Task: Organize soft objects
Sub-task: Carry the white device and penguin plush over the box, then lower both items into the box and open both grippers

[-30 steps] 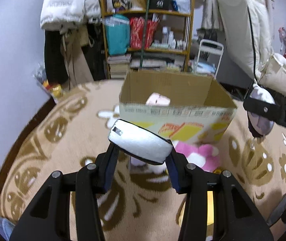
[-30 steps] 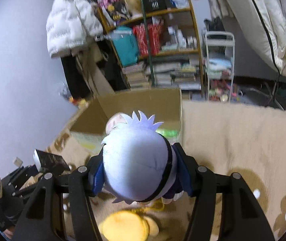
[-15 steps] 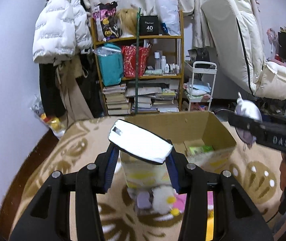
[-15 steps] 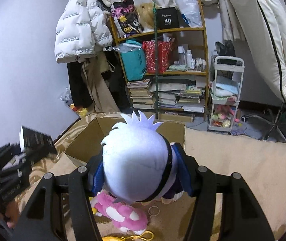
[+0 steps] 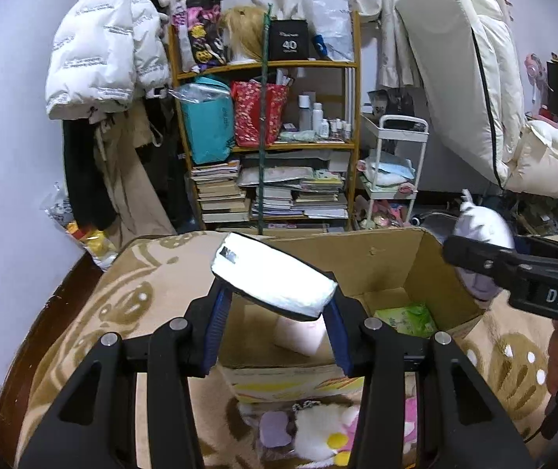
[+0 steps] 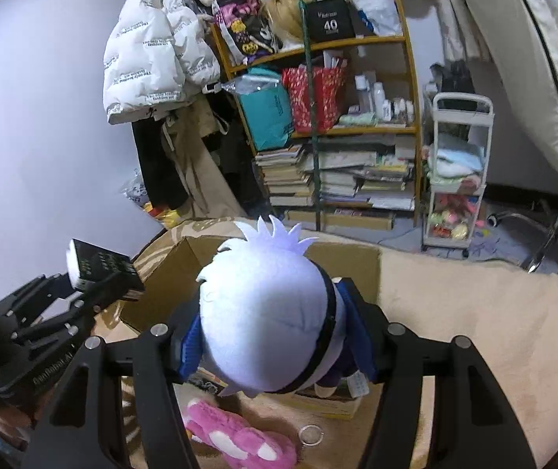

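Both soft items ride above the open brown cardboard box (image 5: 388, 269): a flat white fleecy pouch with black trim (image 5: 273, 275) clamped in the left hand-held gripper (image 5: 275, 324), a round pale-blue plush doll head with spiky white hair (image 6: 267, 312) clamped in the right hand-held gripper (image 6: 275, 351). Step in hand, as judged: carry-to-box, drop pending. Both tools pitch downward over the near rim; next calls for lowering inside the walls, then parting the jaws.

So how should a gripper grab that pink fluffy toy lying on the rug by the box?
Probably across its narrow middle, coming from above. The pink plush toy lies flat and stretched out on the rug, so its long sides are open to the fingers. Its near end sits close to the cardboard box, leaving less room there. Being soft, it should squash into a grip.
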### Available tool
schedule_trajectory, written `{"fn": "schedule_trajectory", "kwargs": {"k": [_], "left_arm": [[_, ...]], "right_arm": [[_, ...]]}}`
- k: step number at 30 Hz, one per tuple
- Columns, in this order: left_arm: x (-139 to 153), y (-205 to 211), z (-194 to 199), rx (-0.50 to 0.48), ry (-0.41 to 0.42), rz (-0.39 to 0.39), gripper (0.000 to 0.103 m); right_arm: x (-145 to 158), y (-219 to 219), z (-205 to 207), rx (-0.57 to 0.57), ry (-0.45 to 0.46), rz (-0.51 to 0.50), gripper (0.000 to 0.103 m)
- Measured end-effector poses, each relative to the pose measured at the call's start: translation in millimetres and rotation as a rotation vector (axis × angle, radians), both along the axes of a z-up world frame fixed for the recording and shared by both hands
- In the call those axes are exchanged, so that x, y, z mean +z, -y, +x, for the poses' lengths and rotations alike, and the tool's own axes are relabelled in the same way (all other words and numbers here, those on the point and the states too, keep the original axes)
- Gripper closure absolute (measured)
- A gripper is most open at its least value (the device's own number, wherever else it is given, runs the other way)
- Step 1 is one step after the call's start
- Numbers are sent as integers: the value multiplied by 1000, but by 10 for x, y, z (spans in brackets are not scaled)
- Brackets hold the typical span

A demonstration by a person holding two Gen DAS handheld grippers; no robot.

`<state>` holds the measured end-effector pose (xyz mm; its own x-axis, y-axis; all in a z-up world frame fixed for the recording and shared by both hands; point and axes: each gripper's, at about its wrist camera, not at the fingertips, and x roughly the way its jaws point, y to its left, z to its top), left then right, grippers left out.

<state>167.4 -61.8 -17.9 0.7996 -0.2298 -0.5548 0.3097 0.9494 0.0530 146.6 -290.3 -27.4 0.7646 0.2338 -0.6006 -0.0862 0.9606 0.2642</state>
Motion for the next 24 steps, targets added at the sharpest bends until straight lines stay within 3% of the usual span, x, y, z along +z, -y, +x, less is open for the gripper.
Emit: {"fn": "schedule_trajectory", "kwargs": {"k": [12, 16, 20, 24], "left_arm": [[-259, 171, 218, -23, -68, -13, 59], [-297, 154, 272, -22, -101, -26, 58], [-330, 124, 292, -21, -122, -18, 57], [-332, 85, 284, -9, -120, -22, 47]], "right_arm": [[-202, -46, 97, 7, -12, -8, 36], [-175, -83, 92, 40, 12, 11, 36], [-269, -61, 119, 38, -36, 66, 35], [-336, -17, 133, 22, -63, 92, 32]]}}
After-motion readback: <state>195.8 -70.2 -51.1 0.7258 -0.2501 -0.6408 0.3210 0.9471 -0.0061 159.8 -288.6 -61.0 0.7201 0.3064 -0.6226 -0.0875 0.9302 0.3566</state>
